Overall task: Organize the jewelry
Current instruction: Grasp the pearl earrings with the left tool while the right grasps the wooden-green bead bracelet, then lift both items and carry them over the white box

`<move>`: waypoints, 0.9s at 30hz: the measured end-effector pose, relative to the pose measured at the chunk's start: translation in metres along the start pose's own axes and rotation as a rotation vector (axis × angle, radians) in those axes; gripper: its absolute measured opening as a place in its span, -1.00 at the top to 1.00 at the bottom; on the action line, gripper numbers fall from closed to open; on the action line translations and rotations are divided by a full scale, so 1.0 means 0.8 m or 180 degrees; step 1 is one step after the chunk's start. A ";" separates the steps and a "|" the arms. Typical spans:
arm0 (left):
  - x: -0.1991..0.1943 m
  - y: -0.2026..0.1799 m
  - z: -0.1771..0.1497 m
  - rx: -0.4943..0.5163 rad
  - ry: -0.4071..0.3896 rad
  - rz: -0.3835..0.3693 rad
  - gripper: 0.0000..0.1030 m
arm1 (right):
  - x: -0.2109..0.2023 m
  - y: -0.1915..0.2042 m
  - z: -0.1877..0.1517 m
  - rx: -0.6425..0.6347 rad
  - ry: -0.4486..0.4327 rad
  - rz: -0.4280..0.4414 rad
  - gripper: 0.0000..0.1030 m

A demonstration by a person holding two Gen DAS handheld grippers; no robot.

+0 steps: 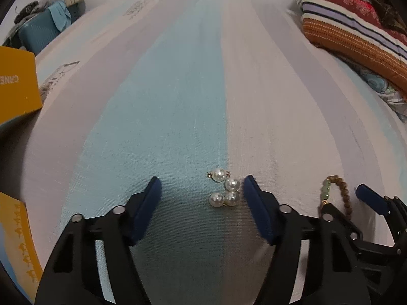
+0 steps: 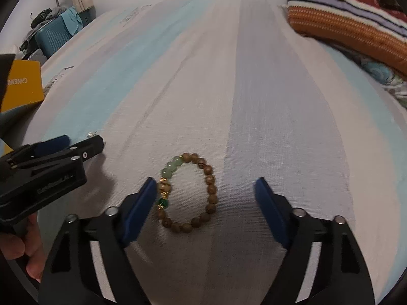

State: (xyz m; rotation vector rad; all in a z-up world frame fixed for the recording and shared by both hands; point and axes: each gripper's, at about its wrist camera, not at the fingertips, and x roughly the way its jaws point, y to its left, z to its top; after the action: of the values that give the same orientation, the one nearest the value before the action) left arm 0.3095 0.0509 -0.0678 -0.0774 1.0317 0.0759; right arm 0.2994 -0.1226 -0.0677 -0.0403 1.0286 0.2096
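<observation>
**A:** Any boxes or trays to drop stuff into? All you've got near is the yellow box [image 1: 15,89] at the far left edge of the bed, plus a yellow patterned thing [image 1: 17,241] closer on the left. Can't tell if either is open or what's inside.

**B:** Yeah, nothing visibly in them. So where's the jewelry?

**A:** Your left gripper [image 1: 202,190] has its jaws spread wide, and the pearl earrings [image 1: 225,189], four pearls in a little cluster, sit on the striped bedsheet [image 1: 178,89] between the tips, closer to the right-side finger [image 1: 257,211], not touching it as far as I can see.

**B:** And your right gripper [image 2: 206,190] is spread too, holding nothing. The beaded bracelet [image 2: 188,193] lies flat between its tips, brown beads with some green ones, its green and gold side right up against the left-side finger [image 2: 140,213].

**A:** The two tools are just beside each other. In the right wrist view your left one comes in from the left, with one pearl peeking out behind it.

**B:** Other stuff: a striped folded blanket [image 1: 356,30] far right on the bed, and a teal suitcase [image 2: 53,38] off the far left corner. Both well apart from the jewelry.
</observation>
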 end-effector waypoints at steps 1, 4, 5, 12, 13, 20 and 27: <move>0.000 0.000 0.000 0.0010 -0.0015 0.0010 -0.07 | 0.000 -0.001 0.000 -0.0006 0.0002 -0.0019 -0.22; 0.002 -0.002 -0.001 0.0027 -0.0011 0.0016 0.19 | 0.001 -0.003 0.001 -0.0023 0.0015 -0.0015 0.13; 0.002 -0.003 -0.002 0.0036 -0.0011 0.0020 0.25 | 0.001 -0.004 0.001 -0.0015 0.0019 -0.0004 0.23; -0.003 -0.009 -0.004 0.0141 -0.0060 0.0023 0.79 | -0.003 -0.018 0.003 0.0128 0.0035 0.0137 0.80; -0.005 -0.009 -0.004 0.0137 -0.0067 0.0010 0.79 | -0.004 -0.018 0.002 0.0135 0.0037 0.0153 0.80; -0.018 -0.013 -0.004 0.0153 -0.0133 -0.0014 0.79 | -0.015 -0.014 -0.001 0.0107 -0.0010 0.0125 0.80; -0.032 -0.016 -0.009 0.0159 -0.0168 -0.0024 0.79 | -0.032 -0.018 -0.007 0.0138 -0.0070 0.0094 0.80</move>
State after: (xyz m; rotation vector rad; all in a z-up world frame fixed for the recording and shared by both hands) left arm 0.2916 0.0369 -0.0495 -0.0337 0.9798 0.0451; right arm 0.2849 -0.1410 -0.0496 0.0165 1.0120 0.2143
